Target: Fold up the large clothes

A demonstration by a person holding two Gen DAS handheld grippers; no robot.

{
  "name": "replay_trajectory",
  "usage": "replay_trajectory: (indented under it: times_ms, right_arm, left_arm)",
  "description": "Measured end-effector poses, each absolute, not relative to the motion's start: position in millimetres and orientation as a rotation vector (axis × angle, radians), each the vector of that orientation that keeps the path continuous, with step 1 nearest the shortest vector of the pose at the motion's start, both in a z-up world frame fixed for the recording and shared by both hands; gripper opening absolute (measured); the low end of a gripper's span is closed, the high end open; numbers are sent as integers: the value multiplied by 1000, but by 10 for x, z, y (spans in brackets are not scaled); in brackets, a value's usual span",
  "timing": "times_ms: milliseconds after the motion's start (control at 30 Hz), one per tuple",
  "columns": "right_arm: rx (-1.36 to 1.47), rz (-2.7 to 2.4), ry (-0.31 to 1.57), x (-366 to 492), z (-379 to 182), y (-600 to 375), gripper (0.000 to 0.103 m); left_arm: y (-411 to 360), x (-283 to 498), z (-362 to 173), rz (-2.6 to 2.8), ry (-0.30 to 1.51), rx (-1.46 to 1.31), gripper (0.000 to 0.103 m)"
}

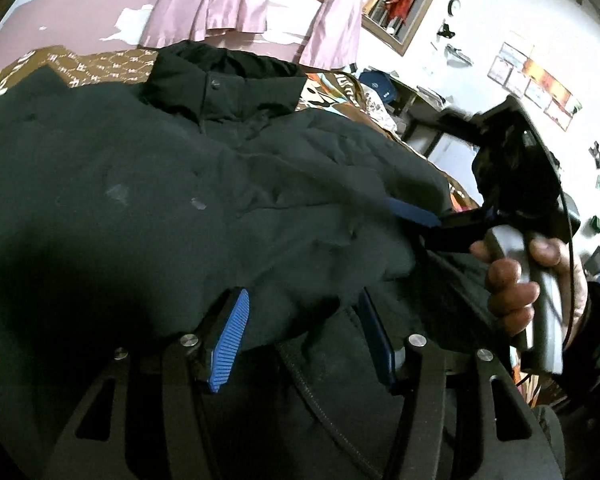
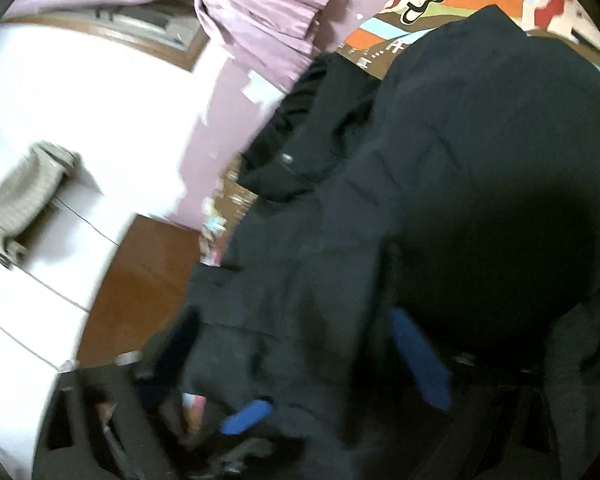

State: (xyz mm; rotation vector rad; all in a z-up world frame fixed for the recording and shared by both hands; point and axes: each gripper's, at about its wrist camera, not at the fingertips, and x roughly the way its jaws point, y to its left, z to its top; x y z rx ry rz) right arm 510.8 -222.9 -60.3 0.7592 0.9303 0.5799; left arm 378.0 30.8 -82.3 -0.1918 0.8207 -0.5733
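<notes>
Nearest in the left wrist view, the left tool (image 1: 300,320) spreads its two black fingers wide, their ribbed blue pads (image 1: 230,344) standing well apart over a bulge of cloth that rises between them; neither pad presses it. The cloth is a large black padded jacket (image 1: 160,184), matte and softly quilted, with shallow creases and two pale smudges on its front. A zip edge with fine teeth curves down between the fingers.

Just right of that, the right tool (image 1: 432,220) reaches in from the side, its blue pad lying against the jacket's rumpled edge. Whether it pinches the cloth cannot be told there. A bare hand (image 1: 516,280) curls round its grey handle, fingers wrapped and thumb on the far side, a thin black cable trailing behind.

In the blurred right wrist view, the right tool's (image 2: 300,344) blue pads sit wide apart with dark fabric filling the space between them, but the blur hides any contact.

Farther back, the jacket's stiff stand-up collar (image 1: 220,84) with a dark snap button rests upright. The jacket lies spread on a bed covered by a brown patterned blanket (image 1: 100,64) with bright cartoon prints. Beyond hang glossy pink curtains (image 1: 220,0) against a white wall.
</notes>
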Motion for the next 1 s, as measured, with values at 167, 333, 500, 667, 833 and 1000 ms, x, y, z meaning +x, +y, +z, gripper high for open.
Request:
replay_trajectory:
  times_ms: [167, 333, 500, 667, 833, 1000]
  right_arm:
    - [626, 490, 1013, 5093, -696, -2160, 16]
    - [511, 491, 967, 5027, -498, -2102, 5]
    - [367, 432, 809, 4900, -20, -2166, 4]
    - [360, 348, 727, 5067, 200, -2445, 4]
    - [344, 234, 734, 5321, 28, -2746, 4]
    - [275, 154, 797, 5358, -156, -2813, 23]
  left_arm:
    - [444, 3759, -789, -550, 808, -247, 51]
    - [521, 3653, -652, -496, 754, -248, 51]
    - [528, 3589, -508, -430, 711, -151, 51]
    - [800, 3632, -378, -382, 659, -212, 51]
    - [1125, 3735, -378, -237, 663, -233, 51]
    - [1464, 3829, -443, -92, 692, -299, 51]
